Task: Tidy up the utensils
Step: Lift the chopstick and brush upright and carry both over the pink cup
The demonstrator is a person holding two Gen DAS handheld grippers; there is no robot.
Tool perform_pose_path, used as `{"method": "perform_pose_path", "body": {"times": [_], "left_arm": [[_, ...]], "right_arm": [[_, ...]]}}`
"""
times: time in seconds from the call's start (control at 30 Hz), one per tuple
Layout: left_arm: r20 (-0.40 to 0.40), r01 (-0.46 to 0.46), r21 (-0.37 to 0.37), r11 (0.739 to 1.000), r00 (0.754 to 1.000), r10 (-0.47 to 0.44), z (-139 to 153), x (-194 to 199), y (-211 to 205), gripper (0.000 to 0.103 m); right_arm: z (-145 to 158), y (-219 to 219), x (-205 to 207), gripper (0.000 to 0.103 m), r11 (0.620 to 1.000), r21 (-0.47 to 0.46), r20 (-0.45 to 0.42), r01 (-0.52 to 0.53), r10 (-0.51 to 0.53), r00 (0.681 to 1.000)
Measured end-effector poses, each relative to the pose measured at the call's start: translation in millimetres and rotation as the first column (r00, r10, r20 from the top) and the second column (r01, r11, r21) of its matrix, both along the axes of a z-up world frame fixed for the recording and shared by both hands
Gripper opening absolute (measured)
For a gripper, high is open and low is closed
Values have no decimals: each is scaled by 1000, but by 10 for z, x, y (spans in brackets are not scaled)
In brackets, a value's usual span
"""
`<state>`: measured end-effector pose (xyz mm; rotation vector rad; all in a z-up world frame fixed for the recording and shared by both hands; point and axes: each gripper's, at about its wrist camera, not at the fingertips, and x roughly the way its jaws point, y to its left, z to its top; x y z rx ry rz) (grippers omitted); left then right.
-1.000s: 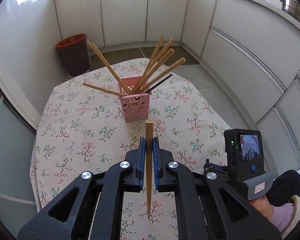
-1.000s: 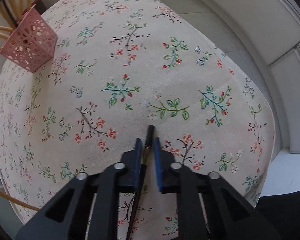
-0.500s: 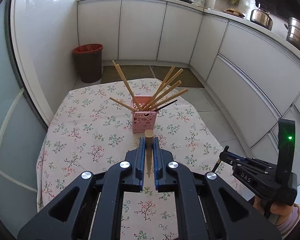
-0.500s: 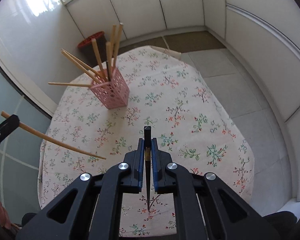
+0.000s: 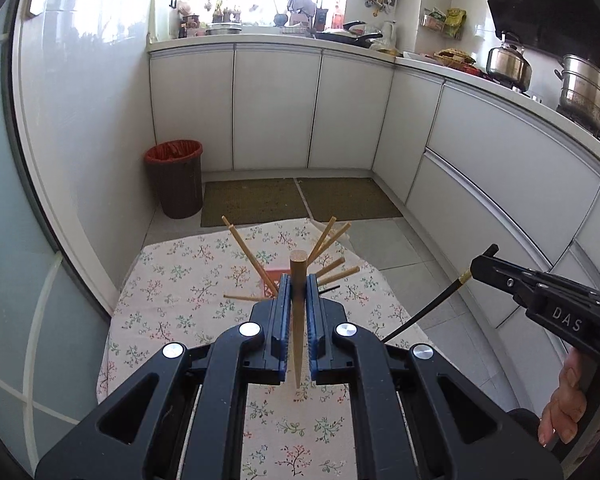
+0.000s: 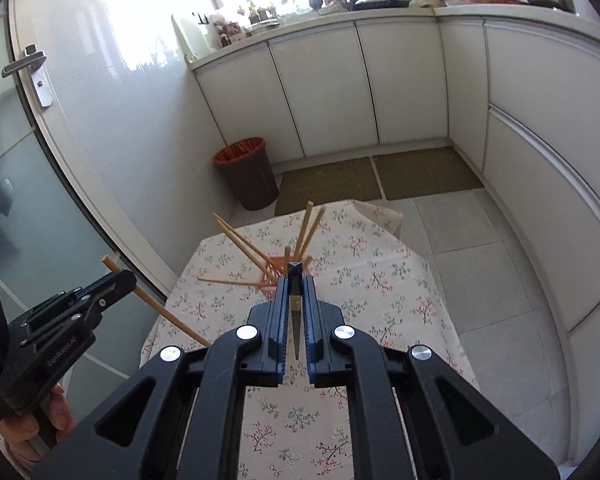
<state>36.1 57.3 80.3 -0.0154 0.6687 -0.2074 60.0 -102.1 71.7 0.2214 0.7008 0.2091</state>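
My left gripper clamps a wooden chopstick, my right gripper a black chopstick, both above the pink holder; crowded splayed sticks there could deflect either.

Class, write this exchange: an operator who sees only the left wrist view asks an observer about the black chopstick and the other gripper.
Operator: Is the black chopstick clamped?
Observer: Yes, the right gripper is shut on it, thick end forward.
Operator: Where does it point?
Observer: Toward the pink holder on the table.
Operator: And my wooden chopstick?
Observer: It juts from both sides of the left gripper, apart from the holder.
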Motion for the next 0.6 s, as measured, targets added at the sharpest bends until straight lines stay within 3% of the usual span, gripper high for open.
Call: {"method": "perform_pose_path", "body": {"times": [0.37, 0.6], "left_arm": [[117, -70, -38, 997, 990, 74, 413, 425, -13, 7], [128, -112, -64, 992, 985, 120, 276, 837, -33, 6]], "right_arm": [[513, 146, 474, 7, 999, 39, 104, -2, -2, 995], [390, 214, 868, 7, 999, 39, 120, 20, -24, 992]]}}
